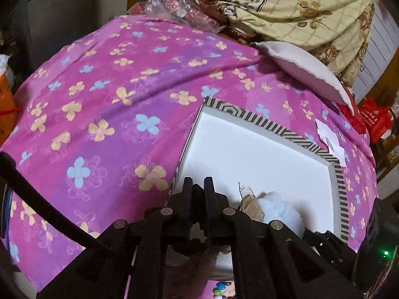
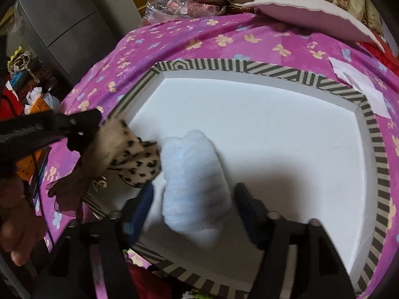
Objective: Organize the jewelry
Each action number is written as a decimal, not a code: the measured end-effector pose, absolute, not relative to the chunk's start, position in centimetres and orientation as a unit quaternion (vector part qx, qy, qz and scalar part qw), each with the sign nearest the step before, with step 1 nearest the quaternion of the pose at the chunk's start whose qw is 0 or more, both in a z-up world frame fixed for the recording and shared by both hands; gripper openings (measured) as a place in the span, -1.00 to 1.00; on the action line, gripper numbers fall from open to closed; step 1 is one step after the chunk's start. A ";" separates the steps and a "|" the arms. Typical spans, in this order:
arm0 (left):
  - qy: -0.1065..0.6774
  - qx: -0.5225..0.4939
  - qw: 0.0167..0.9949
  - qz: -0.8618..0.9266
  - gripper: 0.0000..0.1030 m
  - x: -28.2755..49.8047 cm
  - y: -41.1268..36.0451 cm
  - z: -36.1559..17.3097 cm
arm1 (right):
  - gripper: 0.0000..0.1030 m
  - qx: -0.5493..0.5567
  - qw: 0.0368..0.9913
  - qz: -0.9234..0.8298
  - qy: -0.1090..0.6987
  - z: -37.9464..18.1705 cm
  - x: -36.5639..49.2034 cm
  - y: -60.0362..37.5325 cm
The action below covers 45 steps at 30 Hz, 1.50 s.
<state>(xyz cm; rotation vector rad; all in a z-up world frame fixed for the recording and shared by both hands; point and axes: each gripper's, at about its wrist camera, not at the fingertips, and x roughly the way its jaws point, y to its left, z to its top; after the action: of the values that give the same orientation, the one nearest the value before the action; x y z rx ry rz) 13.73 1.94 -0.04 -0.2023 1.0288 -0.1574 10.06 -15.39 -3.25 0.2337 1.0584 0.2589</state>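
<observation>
Right gripper (image 2: 193,205) stands wide open astride a fluffy pale-blue scrunchie (image 2: 193,179) lying in a white box with a striped rim (image 2: 249,67), pads clear of it.

The left gripper (image 1: 198,186), jaws nearly together, carries a leopard-print scrunchie (image 2: 129,154) over the box's near-left edge, touching the blue one; the box sits on a pink flowered bedsheet (image 1: 99,94).

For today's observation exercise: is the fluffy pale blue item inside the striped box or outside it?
Inside. The fluffy pale blue item lies on the white floor of the striped box, between the open right gripper fingers, untouched.
</observation>
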 end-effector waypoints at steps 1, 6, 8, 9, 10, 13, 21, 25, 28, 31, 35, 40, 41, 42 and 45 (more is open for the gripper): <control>0.491 -0.099 0.862 -0.076 -0.44 13.7 2.1 -0.1 | 0.60 0.108 0.848 0.125 0.504 -3.3 10.0 -15.3; 0.475 -0.100 0.870 -0.089 -0.06 12.4 2.9 1.3 | 0.70 0.114 0.845 0.130 0.505 -3.3 9.7 -15.5; 0.465 -0.096 0.875 -0.095 -0.03 11.5 3.1 2.2 | 0.79 0.130 0.846 0.131 0.500 -3.4 9.4 -15.8; 0.461 -0.093 0.877 -0.096 -0.03 11.1 3.2 2.5 | 0.91 0.134 0.846 0.133 0.499 -3.4 9.3 -15.7; 0.458 -0.092 0.879 -0.095 -0.02 10.7 3.4 2.9 | 0.97 0.137 0.845 0.136 0.498 -3.5 9.1 -15.6; 0.449 -0.088 0.884 -0.091 -0.02 9.5 3.6 3.7 | 0.99 0.103 0.854 0.125 0.495 -3.7 8.8 -14.6; 0.428 -0.065 0.899 -0.073 -0.02 6.5 4.1 4.8 | 0.99 0.098 0.850 0.123 0.503 -3.4 8.9 -14.9; 0.418 -0.055 0.904 -0.068 -0.02 5.0 4.0 5.0 | 0.98 0.133 0.867 0.100 0.470 -1.8 7.6 -16.9; 0.413 -0.050 0.907 -0.069 -0.02 4.0 3.8 5.1 | 0.98 0.152 0.884 0.096 0.432 0.1 5.8 -18.4; 0.413 -0.046 0.907 -0.070 -0.02 2.9 3.4 4.9 | 0.98 0.155 0.895 0.104 0.405 1.9 4.0 -19.0; 0.411 -0.038 0.908 -0.072 -0.02 1.6 2.9 4.8 | 0.98 0.173 0.896 0.119 0.392 2.7 1.5 -19.7; 0.412 -0.031 0.907 -0.075 -0.02 0.2 2.5 4.7 | 0.98 0.209 0.888 0.095 0.399 2.7 -1.8 -21.4; 0.413 -0.031 0.907 -0.077 -0.02 -0.1 2.5 4.7 | 0.98 0.210 0.887 0.090 0.400 2.7 -2.5 -21.8; 0.415 -0.032 0.906 -0.079 -0.02 -0.3 2.6 4.6 | 0.98 0.207 0.888 0.084 0.401 2.7 -3.0 -22.1; 0.423 -0.039 0.902 -0.079 -0.02 -1.0 3.0 4.1 | 0.98 0.182 0.896 0.054 0.401 3.0 -5.1 -23.0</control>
<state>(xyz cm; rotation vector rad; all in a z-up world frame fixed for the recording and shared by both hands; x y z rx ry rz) -1.00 2.98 4.10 -0.0798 0.8746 -0.1641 -5.09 -23.05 2.99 0.3779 0.8318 0.1114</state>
